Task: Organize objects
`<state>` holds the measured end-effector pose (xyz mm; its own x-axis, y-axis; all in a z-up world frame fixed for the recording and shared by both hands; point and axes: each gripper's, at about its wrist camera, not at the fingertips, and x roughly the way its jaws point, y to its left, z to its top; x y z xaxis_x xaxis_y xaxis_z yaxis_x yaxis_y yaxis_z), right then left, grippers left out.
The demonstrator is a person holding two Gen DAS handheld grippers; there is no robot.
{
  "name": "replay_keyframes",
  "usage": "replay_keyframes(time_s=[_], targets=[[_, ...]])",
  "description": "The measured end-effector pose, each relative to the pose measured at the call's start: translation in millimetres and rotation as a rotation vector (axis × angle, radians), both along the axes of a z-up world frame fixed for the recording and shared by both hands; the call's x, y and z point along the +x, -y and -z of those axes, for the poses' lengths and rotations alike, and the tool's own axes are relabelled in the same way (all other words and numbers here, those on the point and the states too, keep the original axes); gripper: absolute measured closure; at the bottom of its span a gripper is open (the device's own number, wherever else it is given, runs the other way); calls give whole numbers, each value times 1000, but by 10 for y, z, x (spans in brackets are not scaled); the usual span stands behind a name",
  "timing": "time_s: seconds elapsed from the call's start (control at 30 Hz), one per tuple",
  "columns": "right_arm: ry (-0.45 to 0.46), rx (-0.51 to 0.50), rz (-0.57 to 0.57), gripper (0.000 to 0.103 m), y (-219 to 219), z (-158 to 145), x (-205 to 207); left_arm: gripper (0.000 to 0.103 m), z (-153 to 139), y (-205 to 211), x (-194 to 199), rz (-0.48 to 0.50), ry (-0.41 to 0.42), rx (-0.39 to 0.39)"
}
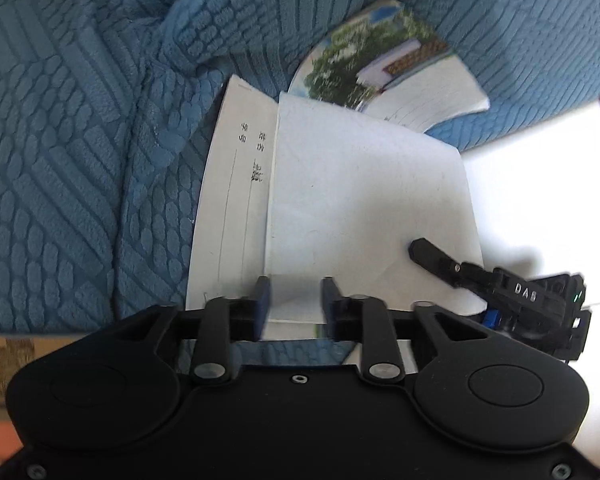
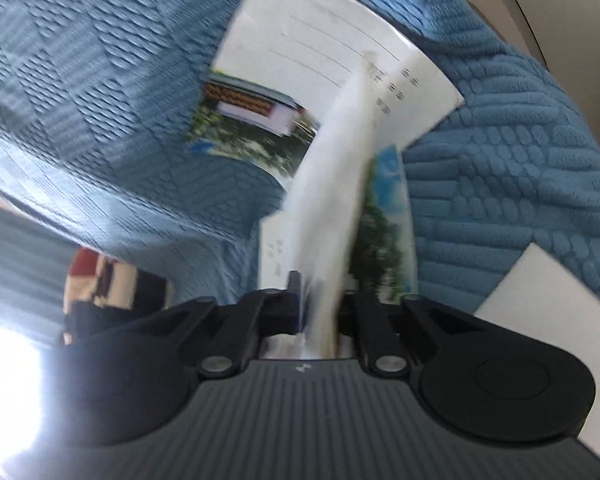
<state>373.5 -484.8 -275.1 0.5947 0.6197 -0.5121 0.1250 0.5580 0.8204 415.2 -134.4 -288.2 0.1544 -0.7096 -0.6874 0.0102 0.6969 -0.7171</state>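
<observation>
the left tongs [image 1: 294, 304] stand part open, their blue pads [image 1: 262, 306] on either side of the near edge of a white sheet [image 1: 364, 208]; a gap shows at each pad, so they do not press it. just beyond them the sheet lies over an open booklet, whose lined page [image 1: 236, 184] with small printed characters shows to the left of the sheet. to the right of the left tongs, the black tip of the right tongs [image 1: 418, 249] rests on the sheet's near right corner. farther off, past the sheet's far edge, a curled cover with a photo of trees and a building [image 1: 380, 64] rises from the booklet. everything lies on a blue textured blanket [image 1: 80, 140], which folds up behind the cover; to the far right a bright white surface [image 1: 540, 184] shows, too washed out to tell more.

in the right wrist view, the right tongs [image 2: 320, 300] are closed on a white page [image 2: 328, 200] that runs up and away between them, blurred. just right of it stands the tree-photo cover [image 2: 388, 224]. beyond, the lined page [image 2: 332, 44] lies on the blanket [image 2: 520, 140], with a second photo cover [image 2: 252, 120] to its left.
</observation>
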Motion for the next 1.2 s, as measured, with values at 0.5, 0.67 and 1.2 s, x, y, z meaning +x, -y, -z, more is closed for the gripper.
replay_keyframes(time_s=[0.5,0.67,1.2], targets=[[11,30,302,98,-542,-390,-616,49,-249,-417,-507,-169,-101,-206],[20,76,436,98,-553,-370,-723,46,-272,-497,-583,-207,-141,-280],[15,274,541,98,-520,-395,-992,44,-65,-553,-429,-256,-191,-384]])
